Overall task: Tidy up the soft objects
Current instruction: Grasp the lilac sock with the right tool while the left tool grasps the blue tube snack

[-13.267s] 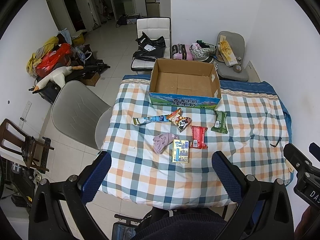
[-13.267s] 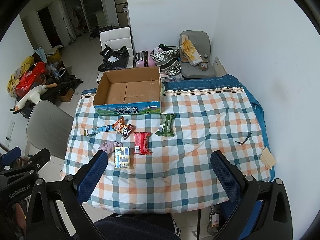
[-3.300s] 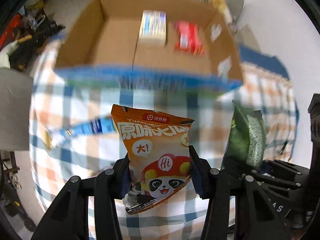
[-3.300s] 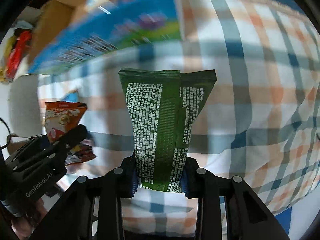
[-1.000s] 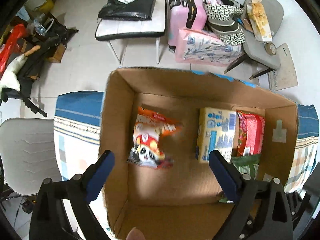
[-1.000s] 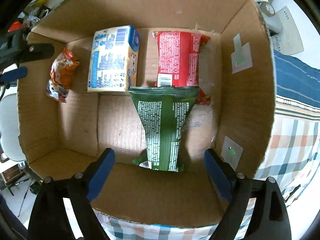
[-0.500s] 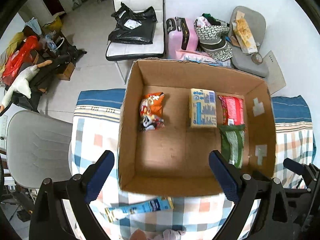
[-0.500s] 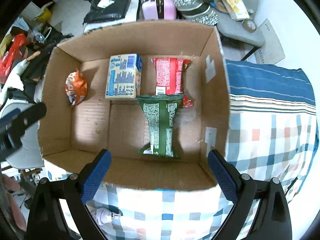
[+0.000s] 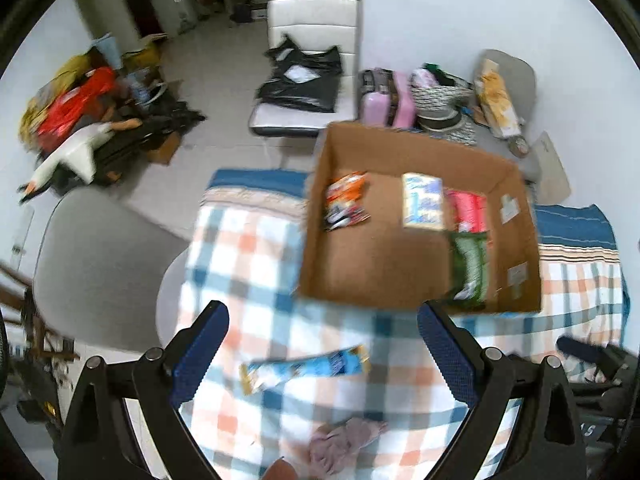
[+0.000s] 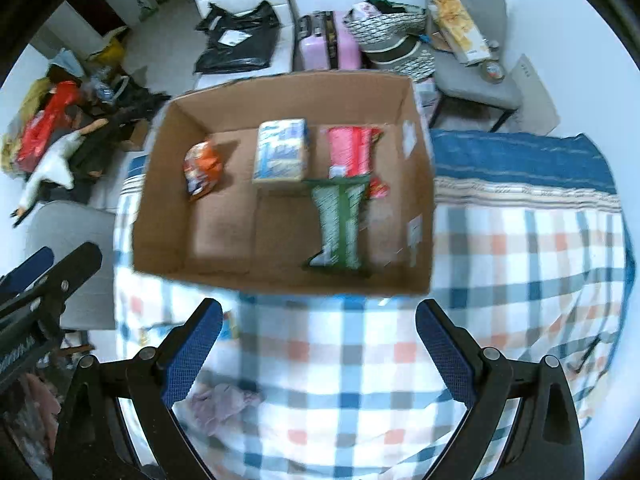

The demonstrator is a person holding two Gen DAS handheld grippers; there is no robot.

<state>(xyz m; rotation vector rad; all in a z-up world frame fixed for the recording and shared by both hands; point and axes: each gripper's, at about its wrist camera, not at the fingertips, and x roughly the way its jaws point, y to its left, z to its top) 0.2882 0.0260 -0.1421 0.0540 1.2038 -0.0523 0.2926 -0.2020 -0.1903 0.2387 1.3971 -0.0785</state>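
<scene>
Soft packets are lying in two groups: four inside the cardboard box point(image 10: 420, 216), two outside it on the checked worktop point(image 10: 520, 272). Inside the box, the orange snack bag point(image 10: 202, 168) is sitting near the left wall, the pale blue-and-yellow pack point(image 10: 280, 156) is lying at the middle, and the red packet point(image 10: 352, 152) is lying toward the right. The green packet point(image 10: 340, 224) is lying lengthwise in front of the red one, its far end overlapping it. They are sitting roughly side by side, probably so the remaining floor space is staying free for more items.

On the worktop, the long blue tube-shaped packet point(image 9: 304, 368) is lying just in front of the box's near wall, and the crumpled pinkish cloth point(image 9: 344, 444) is lying nearer the camera, apart from the packet.

Left tongs point(image 9: 324, 356) are hanging above the worktop with jaws spread wide, gripping nothing; the blue packet is showing between the two fingers in the left wrist view. Right tongs point(image 10: 320, 352) are likewise standing wide apart and empty, hovering over bare cloth just short of the box. Both views are motion-blurred, so both tools are evidently travelling.

Judgement: about two thirds done; the blue packet looks like the natural target for the left tongs, the cloth for either.
</scene>
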